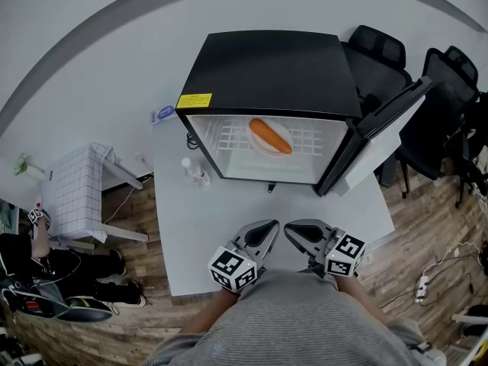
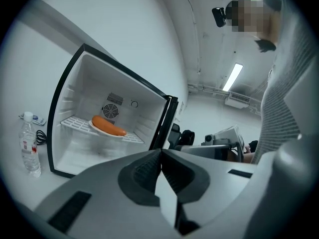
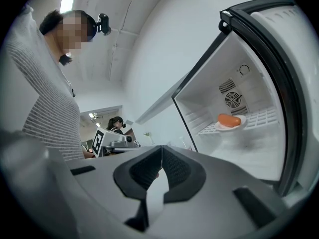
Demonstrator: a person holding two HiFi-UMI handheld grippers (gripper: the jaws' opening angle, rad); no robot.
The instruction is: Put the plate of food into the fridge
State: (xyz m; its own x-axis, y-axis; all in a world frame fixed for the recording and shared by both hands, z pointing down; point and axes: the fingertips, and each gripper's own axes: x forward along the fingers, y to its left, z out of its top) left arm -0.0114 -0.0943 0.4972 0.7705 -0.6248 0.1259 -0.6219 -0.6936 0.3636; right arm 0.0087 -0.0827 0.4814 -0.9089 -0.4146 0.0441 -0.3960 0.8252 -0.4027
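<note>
A white plate [image 1: 259, 142] with an orange sausage [image 1: 270, 136] lies on the wire shelf inside the black mini fridge [image 1: 271, 71], whose door [image 1: 381, 132] stands open to the right. The plate [image 2: 99, 129] also shows in the left gripper view, and the plate [image 3: 234, 126] in the right gripper view. Both grippers are held close to my body over the near table edge, well short of the fridge. My left gripper [image 1: 268, 226] is shut with nothing in it. My right gripper [image 1: 291, 228] is shut and empty too, tips nearly meeting the left one.
A clear water bottle [image 1: 195, 171] stands on the white table [image 1: 229, 235] left of the fridge. Black office chairs [image 1: 381, 59] stand behind the open door. A white grid crate [image 1: 76, 189] and a seated person are at the left, cables on the floor at the right.
</note>
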